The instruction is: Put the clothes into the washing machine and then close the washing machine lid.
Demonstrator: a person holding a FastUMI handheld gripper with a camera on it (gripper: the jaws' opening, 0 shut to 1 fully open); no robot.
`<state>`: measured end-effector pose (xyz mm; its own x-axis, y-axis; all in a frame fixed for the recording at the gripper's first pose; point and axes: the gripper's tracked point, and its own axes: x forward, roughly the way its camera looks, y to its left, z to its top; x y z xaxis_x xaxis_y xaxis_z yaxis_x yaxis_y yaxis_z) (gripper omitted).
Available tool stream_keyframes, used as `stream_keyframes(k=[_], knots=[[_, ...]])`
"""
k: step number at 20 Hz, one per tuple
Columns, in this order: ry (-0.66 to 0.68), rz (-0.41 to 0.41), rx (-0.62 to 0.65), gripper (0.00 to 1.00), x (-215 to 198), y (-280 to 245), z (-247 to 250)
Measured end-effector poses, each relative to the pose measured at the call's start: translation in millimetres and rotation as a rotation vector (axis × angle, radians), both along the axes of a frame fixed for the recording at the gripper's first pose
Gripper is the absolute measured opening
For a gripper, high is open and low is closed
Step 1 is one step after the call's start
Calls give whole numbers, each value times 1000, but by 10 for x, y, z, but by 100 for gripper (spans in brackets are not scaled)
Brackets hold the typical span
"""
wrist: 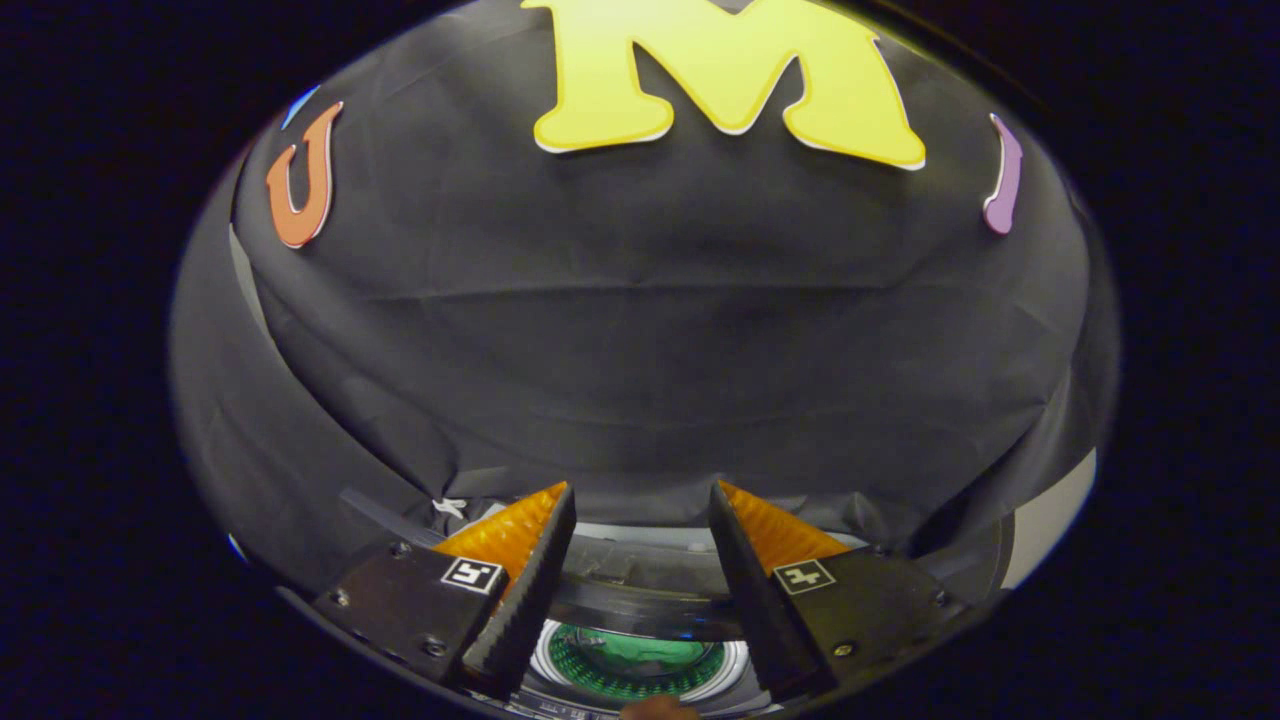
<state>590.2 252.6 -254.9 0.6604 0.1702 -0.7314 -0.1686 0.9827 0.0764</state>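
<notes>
Overhead, tongs spread apart, gripping nothing; green clothes lie in washing machine drum below, between the fingers.

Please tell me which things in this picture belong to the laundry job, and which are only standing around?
Belong to the job:
- washing machine, lid raised, seen between the fingers
- green clothes already lying in its drum
- gripper, fingers apart, holding nothing, above the drum

Just around:
- black cloth wall beyond the fingers
- white strip beside the wall, unclear what it is
</notes>
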Motion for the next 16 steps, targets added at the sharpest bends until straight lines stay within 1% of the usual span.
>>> stream_keyframes(k=[3,5,7,12,16], knots=[[4,-7,43,84,-9,5,-19],[-15,9,42,84,-17,13,-4],[-47,17,44,84,-29,12,22],[-177,29,46,84,-124,14,89],[-196,24,45,84,-185,4,92]])
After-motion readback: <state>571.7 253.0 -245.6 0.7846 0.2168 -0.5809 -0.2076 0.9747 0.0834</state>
